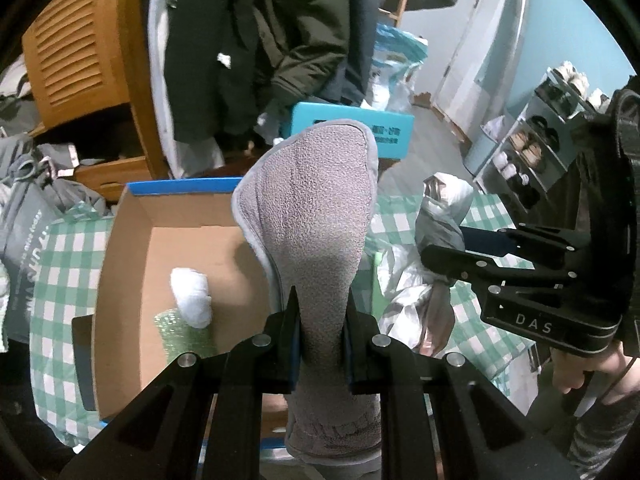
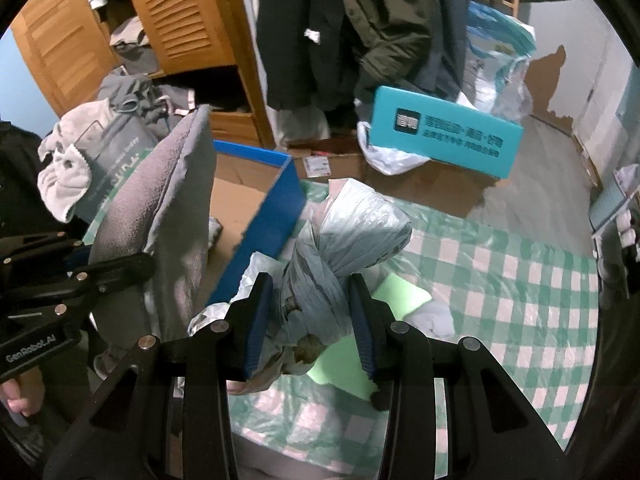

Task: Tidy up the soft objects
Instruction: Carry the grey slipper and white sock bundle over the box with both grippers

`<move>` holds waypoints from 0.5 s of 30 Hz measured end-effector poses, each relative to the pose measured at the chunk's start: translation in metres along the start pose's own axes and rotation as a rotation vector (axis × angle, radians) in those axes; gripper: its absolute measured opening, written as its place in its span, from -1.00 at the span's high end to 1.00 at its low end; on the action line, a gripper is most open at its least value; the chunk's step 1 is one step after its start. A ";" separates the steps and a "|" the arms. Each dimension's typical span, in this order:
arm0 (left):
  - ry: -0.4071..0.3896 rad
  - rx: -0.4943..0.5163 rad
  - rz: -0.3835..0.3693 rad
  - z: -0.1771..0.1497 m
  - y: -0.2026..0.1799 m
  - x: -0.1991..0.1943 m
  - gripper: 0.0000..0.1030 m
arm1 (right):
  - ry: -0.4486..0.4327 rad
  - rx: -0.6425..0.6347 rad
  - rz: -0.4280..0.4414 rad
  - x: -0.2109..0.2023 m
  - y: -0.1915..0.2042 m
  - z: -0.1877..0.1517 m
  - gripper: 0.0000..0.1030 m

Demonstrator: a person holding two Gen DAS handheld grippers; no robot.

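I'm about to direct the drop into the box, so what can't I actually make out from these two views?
- Floor of the blue-rimmed cardboard box: hidden by the grey soft insole in the left wrist view, by the insole and box wall in the right.
- Inside of the knotted grey plastic bag: opaque.
- Insole's lower end: cut off by the frame edge, left wrist view.

Teal box (image 2: 444, 136) on floor; wooden louvered cabinet (image 1: 76, 52); shoe rack (image 1: 536, 140).
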State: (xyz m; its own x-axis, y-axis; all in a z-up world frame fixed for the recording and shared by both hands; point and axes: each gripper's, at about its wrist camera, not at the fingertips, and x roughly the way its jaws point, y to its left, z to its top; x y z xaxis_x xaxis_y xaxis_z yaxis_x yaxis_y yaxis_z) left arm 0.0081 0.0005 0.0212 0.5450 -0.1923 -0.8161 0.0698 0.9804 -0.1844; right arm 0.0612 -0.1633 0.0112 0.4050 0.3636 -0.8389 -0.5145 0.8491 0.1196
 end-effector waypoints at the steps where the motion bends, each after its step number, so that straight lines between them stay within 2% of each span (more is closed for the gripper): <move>1: -0.004 -0.005 0.003 0.000 0.003 -0.002 0.69 | 0.000 -0.005 0.003 0.001 0.004 0.002 0.28; 15: -0.015 -0.078 0.067 -0.015 0.062 -0.008 0.69 | 0.032 -0.092 0.034 0.027 0.064 0.025 0.28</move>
State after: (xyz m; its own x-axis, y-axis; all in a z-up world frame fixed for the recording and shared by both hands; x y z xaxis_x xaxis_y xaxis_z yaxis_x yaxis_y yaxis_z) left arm -0.0045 0.0621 0.0080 0.5585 -0.1255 -0.8200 -0.0318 0.9845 -0.1723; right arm 0.0582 -0.0900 0.0092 0.3620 0.3780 -0.8521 -0.5952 0.7972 0.1008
